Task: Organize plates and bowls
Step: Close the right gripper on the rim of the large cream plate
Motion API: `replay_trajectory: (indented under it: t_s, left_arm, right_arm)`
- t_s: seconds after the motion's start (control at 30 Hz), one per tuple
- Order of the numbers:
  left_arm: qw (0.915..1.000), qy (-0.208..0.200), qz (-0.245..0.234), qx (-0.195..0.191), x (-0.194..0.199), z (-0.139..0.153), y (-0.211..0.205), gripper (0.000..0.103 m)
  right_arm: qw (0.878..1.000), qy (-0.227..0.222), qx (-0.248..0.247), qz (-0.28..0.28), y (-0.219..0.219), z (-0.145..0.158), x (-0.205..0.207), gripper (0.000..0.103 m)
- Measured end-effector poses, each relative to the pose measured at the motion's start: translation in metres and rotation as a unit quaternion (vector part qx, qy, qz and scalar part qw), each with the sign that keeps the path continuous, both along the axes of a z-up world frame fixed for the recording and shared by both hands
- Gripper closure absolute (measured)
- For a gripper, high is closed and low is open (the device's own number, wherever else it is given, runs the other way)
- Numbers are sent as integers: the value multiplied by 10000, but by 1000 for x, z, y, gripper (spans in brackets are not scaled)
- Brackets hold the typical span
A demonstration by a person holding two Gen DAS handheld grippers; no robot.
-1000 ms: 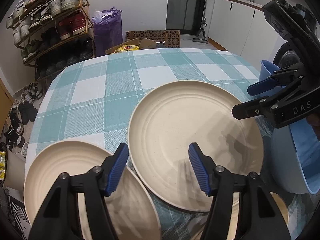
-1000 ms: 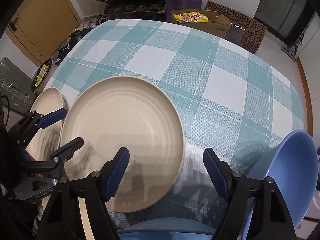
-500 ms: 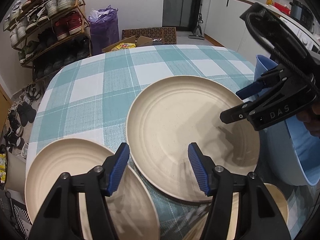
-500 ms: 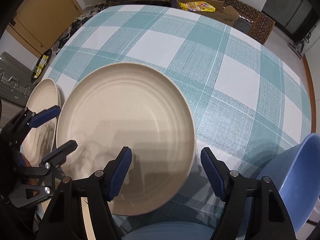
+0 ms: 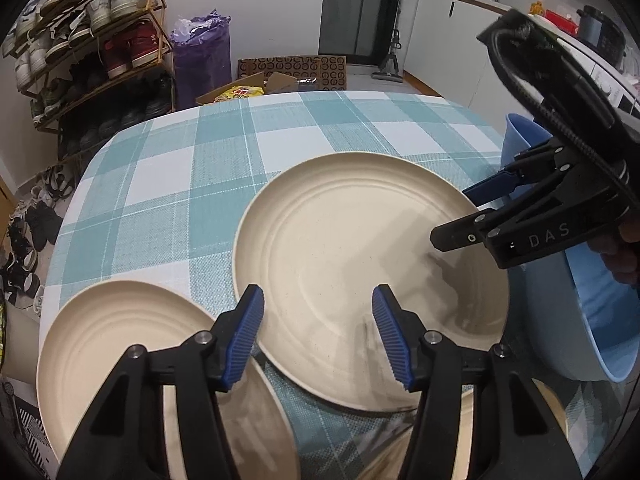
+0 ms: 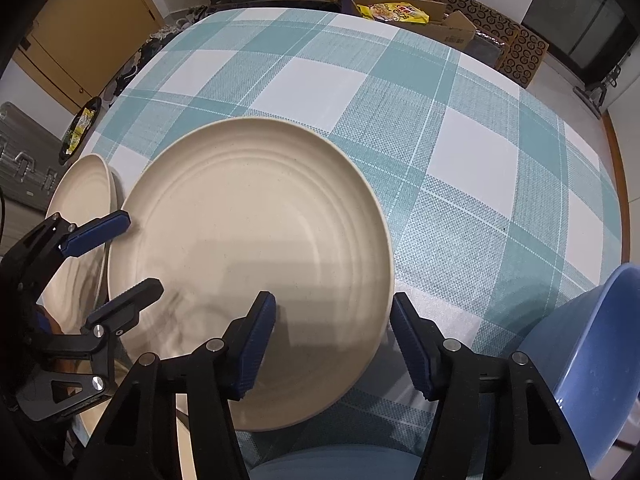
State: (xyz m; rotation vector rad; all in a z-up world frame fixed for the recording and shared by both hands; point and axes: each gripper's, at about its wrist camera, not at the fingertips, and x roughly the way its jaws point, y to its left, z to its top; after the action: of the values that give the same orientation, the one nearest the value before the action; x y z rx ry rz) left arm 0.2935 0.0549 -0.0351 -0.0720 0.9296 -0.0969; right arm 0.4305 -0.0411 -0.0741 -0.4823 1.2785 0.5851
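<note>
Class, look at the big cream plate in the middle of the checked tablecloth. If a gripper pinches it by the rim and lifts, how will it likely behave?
The big cream plate looks rigid, so it should lift without flexing. Its smooth raised rim may slip between the closing pads of the right gripper, which straddle the rim. Held by one edge, so wide a plate would probably sag towards the tablecloth.

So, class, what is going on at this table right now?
A person holds a gripper in each hand over a checked tablecloth, sorting dishes. Both grippers hover at the near edge of the large cream plate: the right gripper straddles its rim on the right, and the left gripper hangs over its near left part. The jaws of both are closing, but neither grips the plate yet. A second cream plate lies to the left and a blue bowl to the right.
</note>
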Motion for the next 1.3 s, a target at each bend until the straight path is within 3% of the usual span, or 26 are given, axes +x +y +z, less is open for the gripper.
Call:
replay_trajectory:
  t_s: [0.27, 0.43, 0.77, 1.1, 1.3]
  left_arm:
    - [9990, -34, 331, 289, -1, 2, 11, 47]
    - [9986, -1, 284, 455, 1, -2, 12, 46]
    - [9994, -13, 127, 309, 6, -2, 5, 44]
    - [9996, 165, 100, 202, 4, -7, 2, 44]
    - [9994, 234, 112, 220, 4, -7, 1, 44]
  right_arm:
    - [10000, 55, -54, -38, -5, -7, 0, 41]
    - [9999, 103, -52, -19, -4, -10, -1, 41]
    - [9999, 141, -57, 15, -4, -13, -3, 49]
    - [9999, 111, -121, -5, -8, -12, -3, 49]
    - [9999, 90, -94, -43, -10, -11, -3, 62]
